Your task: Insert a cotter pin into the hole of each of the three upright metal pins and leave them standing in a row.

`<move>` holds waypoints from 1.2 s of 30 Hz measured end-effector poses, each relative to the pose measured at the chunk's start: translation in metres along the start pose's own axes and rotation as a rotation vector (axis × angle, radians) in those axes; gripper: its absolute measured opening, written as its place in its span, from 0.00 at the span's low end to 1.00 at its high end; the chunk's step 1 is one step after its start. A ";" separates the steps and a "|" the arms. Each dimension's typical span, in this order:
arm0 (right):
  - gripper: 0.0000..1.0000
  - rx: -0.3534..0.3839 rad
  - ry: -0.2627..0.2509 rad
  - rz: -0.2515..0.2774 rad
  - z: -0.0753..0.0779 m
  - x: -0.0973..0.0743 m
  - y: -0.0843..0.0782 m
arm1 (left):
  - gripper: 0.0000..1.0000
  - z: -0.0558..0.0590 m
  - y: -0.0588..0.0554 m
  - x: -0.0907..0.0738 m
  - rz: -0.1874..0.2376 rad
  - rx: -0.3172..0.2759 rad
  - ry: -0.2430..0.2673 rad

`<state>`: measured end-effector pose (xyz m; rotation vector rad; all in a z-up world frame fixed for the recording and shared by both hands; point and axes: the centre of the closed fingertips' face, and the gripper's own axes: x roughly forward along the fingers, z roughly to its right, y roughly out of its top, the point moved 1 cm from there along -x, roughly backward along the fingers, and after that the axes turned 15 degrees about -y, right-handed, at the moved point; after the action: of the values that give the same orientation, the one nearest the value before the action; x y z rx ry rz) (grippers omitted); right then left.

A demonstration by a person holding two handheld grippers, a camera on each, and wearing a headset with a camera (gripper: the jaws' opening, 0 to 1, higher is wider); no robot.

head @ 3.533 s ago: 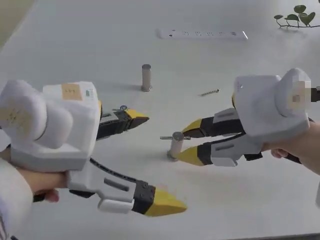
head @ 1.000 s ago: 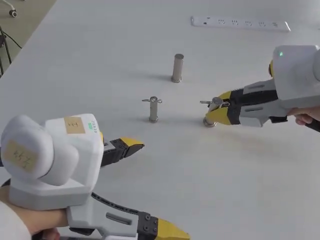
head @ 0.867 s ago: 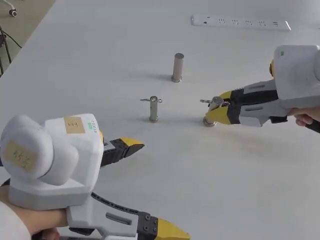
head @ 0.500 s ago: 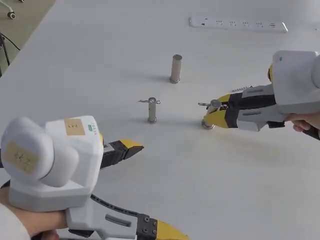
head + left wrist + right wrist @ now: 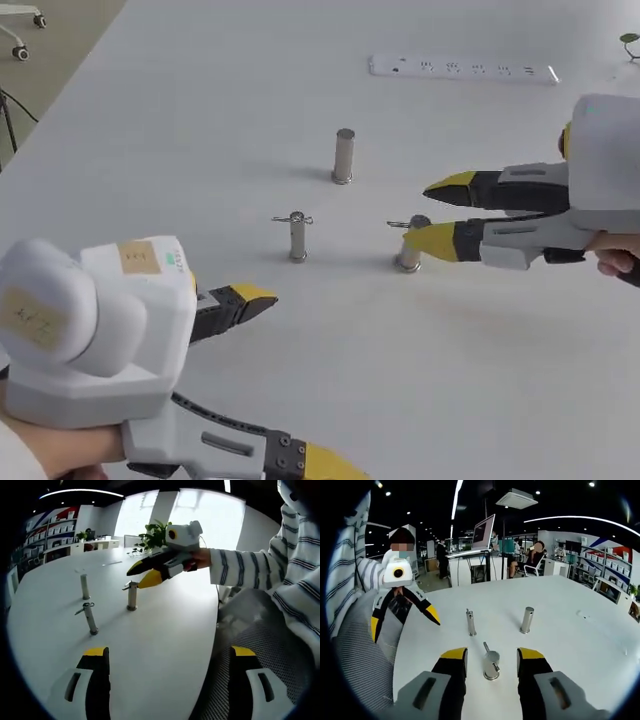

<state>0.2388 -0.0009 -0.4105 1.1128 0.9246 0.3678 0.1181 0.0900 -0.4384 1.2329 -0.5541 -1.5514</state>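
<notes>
Two grippers hang over the white table (image 5: 150,120), both spread. My left gripper (image 5: 300,385) sits low and near me, jaws wide apart with nothing between them, well short of the pins. Further right, the left pin (image 5: 297,240) stands upright with a cotter pin (image 5: 290,218) through its head. Behind it and a little right, the rear pin (image 5: 344,156) stands upright, apart from the others. The right pin (image 5: 407,250) is upright too, with a second cotter pin (image 5: 396,224) jutting leftward from its top. My right gripper (image 5: 420,213) has its jaws partly parted astride that pin's head. The right gripper view shows a gap on each side, so it grips nothing.

The table's left edge lies well off to the left. A power strip (image 5: 460,69) lies at the back, well apart from the pins. Bare surface stretches between my left gripper and the pins.
</notes>
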 end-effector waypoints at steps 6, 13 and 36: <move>0.46 0.055 -0.046 0.005 -0.005 -0.026 0.000 | 0.99 -0.004 0.012 -0.007 0.030 0.016 0.024; 0.66 0.157 -0.123 0.027 -0.007 -0.052 -0.005 | 0.99 -0.010 0.024 -0.014 0.065 0.022 0.048; 0.96 0.368 -0.421 0.013 0.006 -0.101 -0.017 | 0.99 -0.029 0.051 -0.024 0.088 0.025 0.084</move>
<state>0.1813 -0.0799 -0.3799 1.4646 0.6207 -0.0359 0.1648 0.0995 -0.3964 1.2703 -0.5665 -1.4167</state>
